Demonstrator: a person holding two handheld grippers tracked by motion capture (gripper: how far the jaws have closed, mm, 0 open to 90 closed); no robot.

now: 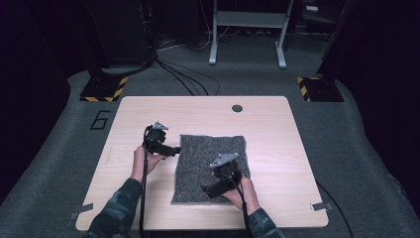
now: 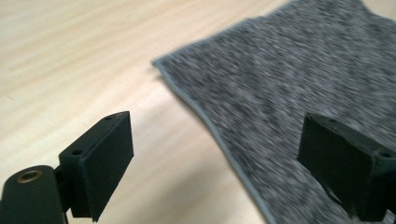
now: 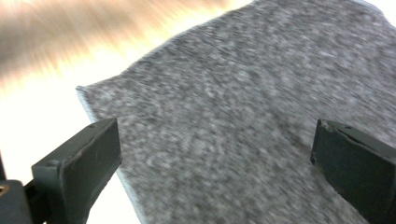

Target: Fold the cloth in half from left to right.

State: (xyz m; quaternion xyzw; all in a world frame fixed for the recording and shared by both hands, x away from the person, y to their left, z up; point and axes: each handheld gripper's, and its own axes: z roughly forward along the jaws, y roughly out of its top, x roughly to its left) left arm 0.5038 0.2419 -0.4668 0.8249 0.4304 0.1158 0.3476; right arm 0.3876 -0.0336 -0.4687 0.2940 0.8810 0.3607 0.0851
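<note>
A grey speckled cloth (image 1: 210, 153) lies flat on the light wooden table (image 1: 148, 106), a little right of its middle. My left gripper (image 1: 177, 149) hovers at the cloth's left edge, pointing right, jaws wide apart. The left gripper view has that gripper (image 2: 217, 128) open over a corner and hemmed edge of the cloth (image 2: 289, 74), with nothing between the pads. My right gripper (image 1: 204, 189) hangs over the cloth's near edge, pointing left. In the right gripper view it (image 3: 215, 135) stands open above the cloth (image 3: 233, 70), holding nothing.
A small round hole (image 1: 237, 108) sits near the table's far edge. Beyond the table are a grey metal frame (image 1: 247, 29), floor cables (image 1: 188, 79) and two stands with yellow-black striped bases (image 1: 104, 89) (image 1: 319, 88). Bare wood surrounds the cloth.
</note>
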